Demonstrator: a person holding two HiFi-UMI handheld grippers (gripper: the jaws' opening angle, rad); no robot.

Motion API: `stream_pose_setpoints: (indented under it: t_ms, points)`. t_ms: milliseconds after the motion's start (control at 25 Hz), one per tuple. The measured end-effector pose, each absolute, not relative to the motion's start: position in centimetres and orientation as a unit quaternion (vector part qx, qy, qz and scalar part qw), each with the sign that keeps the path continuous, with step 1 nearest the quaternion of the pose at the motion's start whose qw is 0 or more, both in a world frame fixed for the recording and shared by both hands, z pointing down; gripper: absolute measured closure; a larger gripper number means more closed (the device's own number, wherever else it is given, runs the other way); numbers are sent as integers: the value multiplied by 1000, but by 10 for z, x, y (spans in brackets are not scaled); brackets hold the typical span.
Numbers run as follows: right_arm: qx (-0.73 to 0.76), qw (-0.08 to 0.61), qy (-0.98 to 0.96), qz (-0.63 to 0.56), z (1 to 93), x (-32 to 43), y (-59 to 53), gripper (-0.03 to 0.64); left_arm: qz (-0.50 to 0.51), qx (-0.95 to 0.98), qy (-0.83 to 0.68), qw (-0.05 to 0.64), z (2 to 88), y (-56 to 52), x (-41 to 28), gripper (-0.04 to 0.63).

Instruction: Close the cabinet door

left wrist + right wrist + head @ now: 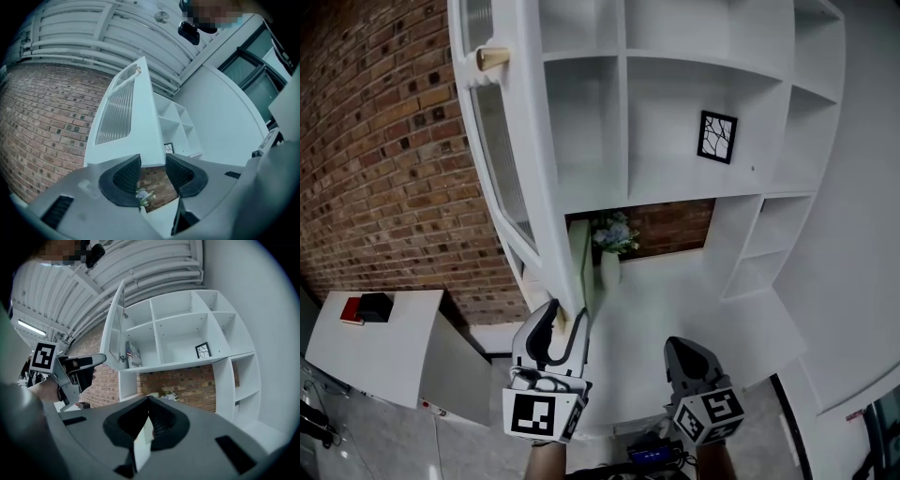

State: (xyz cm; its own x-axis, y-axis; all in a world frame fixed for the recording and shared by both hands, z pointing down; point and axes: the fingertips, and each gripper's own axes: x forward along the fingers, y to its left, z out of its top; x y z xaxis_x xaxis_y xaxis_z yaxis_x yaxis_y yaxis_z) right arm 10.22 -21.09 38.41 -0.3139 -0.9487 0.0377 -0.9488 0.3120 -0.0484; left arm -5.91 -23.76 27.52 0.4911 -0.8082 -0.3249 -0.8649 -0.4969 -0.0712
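The white cabinet door (502, 141) with a ribbed glass pane stands swung out from the shelf unit, its wooden knob (492, 59) at the top. My left gripper (565, 314) is at the door's lower corner. In the left gripper view its jaws (153, 165) stand wide, and the door's (133, 122) bottom edge sits just past the fingertips, in line with the gap. My right gripper (686, 345) hangs to the right, apart from the door. Its jaws (149, 400) meet at the tips, with a pale strip in the hollow behind them.
The white shelf unit (694, 112) holds a small framed picture (717, 137). A vase of flowers (614, 234) stands on the counter below, and a book (133, 354) stands behind the open door. A brick wall (375, 169) is at the left, beside a low white cabinet (394, 347).
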Motion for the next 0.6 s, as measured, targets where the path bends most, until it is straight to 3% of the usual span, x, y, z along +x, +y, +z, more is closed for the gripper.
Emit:
stream_pose_setpoints:
  t_ms: [600]
  points:
    - [611,1,-791,34,384,138,-231,615,106,-873,460,119,277,-269,-16,434]
